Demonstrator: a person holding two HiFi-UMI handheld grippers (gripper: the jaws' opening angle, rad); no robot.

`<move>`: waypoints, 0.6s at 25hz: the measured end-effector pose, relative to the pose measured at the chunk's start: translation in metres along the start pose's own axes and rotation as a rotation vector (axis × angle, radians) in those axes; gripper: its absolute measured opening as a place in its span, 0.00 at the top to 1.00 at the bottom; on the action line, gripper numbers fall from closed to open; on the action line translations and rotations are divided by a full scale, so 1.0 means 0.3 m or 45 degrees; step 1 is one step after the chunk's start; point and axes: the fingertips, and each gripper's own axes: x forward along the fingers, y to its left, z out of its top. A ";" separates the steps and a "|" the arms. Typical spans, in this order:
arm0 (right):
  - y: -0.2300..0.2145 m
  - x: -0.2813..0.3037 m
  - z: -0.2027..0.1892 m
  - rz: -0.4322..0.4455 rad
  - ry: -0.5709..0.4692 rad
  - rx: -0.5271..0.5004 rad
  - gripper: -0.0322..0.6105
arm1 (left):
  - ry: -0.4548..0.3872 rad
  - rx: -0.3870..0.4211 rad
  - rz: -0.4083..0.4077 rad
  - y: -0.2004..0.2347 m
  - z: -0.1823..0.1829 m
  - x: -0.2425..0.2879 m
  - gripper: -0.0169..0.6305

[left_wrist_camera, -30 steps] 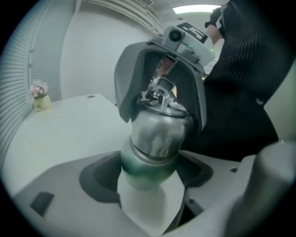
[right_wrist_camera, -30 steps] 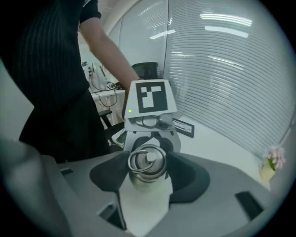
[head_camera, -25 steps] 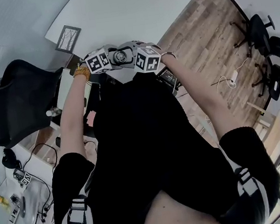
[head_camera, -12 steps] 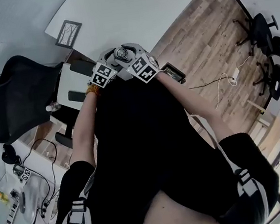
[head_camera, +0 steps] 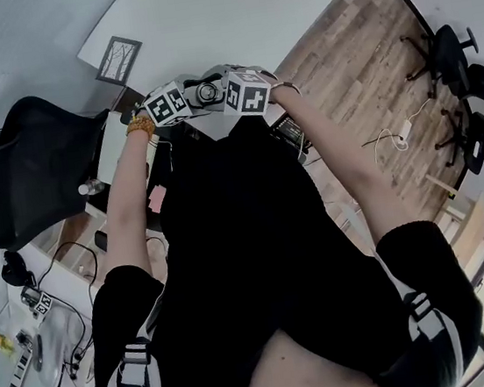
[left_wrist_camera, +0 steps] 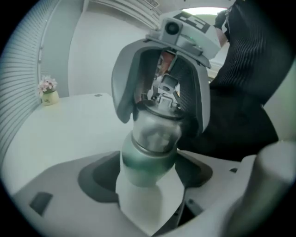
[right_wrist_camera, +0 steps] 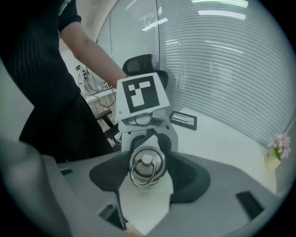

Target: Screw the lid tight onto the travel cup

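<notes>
The travel cup [left_wrist_camera: 147, 159] has a green band and a silvery upper part, and it is held in the air in front of the person's chest. My left gripper [left_wrist_camera: 148, 173] is shut on its body, with a dark pad against each side. The lid [right_wrist_camera: 147, 167], steel with a ring on top, sits on the cup's mouth. My right gripper [right_wrist_camera: 147, 172] is shut on it from the opposite end. In the left gripper view the right gripper [left_wrist_camera: 162, 88] arches over the cup's top. In the head view the two marker cubes [head_camera: 169, 106] sit close together.
A white desk [left_wrist_camera: 69, 120] lies below the grippers, with a small flower pot [right_wrist_camera: 276, 152] and a dark framed picture [right_wrist_camera: 183, 120] on it. A black office chair [head_camera: 27, 172] stands to the left. The person's black-clad torso [left_wrist_camera: 249, 78] is close behind, and blinds line the wall.
Both marker cubes have tilted and shifted slightly left in the head view since half a second ago. The grippers stay pressed together on the cup and lid.
</notes>
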 end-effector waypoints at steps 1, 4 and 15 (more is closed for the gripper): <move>-0.003 -0.002 -0.001 -0.043 -0.039 0.035 0.52 | -0.042 -0.030 0.057 0.004 -0.005 -0.003 0.40; -0.028 -0.028 0.013 -0.252 -0.229 0.289 0.43 | -0.247 -0.199 0.298 0.021 -0.001 -0.031 0.37; -0.035 -0.010 0.008 -0.335 -0.215 0.332 0.54 | -0.353 -0.328 0.317 0.016 0.019 -0.028 0.42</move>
